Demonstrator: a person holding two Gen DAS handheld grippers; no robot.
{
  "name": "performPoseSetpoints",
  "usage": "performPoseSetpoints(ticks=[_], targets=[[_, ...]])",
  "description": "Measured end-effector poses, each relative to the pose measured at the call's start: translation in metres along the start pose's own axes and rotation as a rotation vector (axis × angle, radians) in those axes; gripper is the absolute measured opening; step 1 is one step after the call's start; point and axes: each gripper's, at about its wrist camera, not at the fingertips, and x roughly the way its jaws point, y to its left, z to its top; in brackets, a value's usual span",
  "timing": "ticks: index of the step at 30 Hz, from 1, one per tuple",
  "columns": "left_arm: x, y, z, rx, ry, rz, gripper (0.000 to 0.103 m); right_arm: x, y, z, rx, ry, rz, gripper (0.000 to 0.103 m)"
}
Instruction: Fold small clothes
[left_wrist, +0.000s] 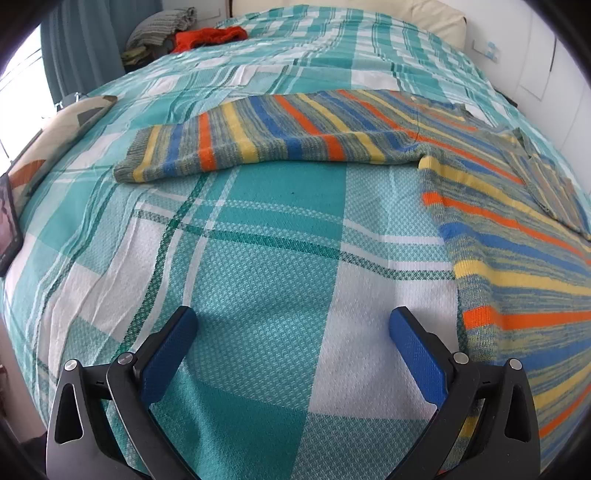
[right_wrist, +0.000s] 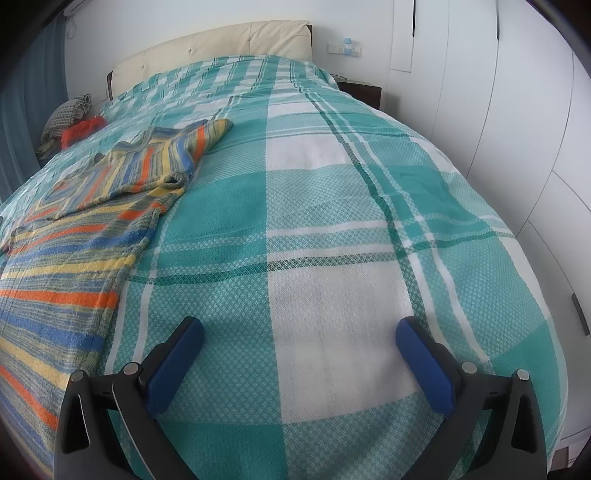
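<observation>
Both the left gripper (left_wrist: 293, 325) and right gripper (right_wrist: 300, 334) are hovering spread wide, gripping nothing, over bare bedspread (right_wrist: 332, 229). Between them the striped sweater (left_wrist: 498, 206) is lying flat, one sleeve (left_wrist: 236, 147) stretching away from its body.

A bed fills the room, covered by a teal and white checked bedspread (right_wrist: 332, 221). At its far end stands a cream padded headboard (right_wrist: 221, 48) against a white wall (right_wrist: 351, 22). White wardrobe doors (right_wrist: 498, 129) run along the right, with a dark bedside table (right_wrist: 364, 90) beyond. On the left, blue curtains (left_wrist: 81, 48) hang beside a bright window (left_wrist: 18, 74).
</observation>
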Motion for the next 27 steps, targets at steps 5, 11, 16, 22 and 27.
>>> performPoseSetpoints(ticks=[5, 11, 16, 22, 27], targets=[[0.0, 0.0, 0.0, 0.004, 0.003, 0.003, 0.103, 0.0, 0.0, 0.0, -0.001, 0.0, -0.001, 0.103], [0.0, -0.001, 0.0, 0.0, 0.006, 0.002, 0.103, 0.001, 0.0, 0.0, -0.001, 0.0, -0.001, 0.103], [-0.022, 0.024, 0.018, -0.064, 0.022, -0.073, 0.102, 0.001, 0.0, 0.0, -0.001, 0.0, -0.001, 0.103], [0.002, 0.15, 0.07, -0.524, 0.02, -0.057, 0.1, 0.002, 0.001, 0.002, -0.002, -0.002, 0.001, 0.103], [0.037, 0.159, 0.096, -0.475, 0.054, -0.066, 0.04, 0.002, 0.002, 0.002, -0.003, -0.002, -0.001, 0.103]])
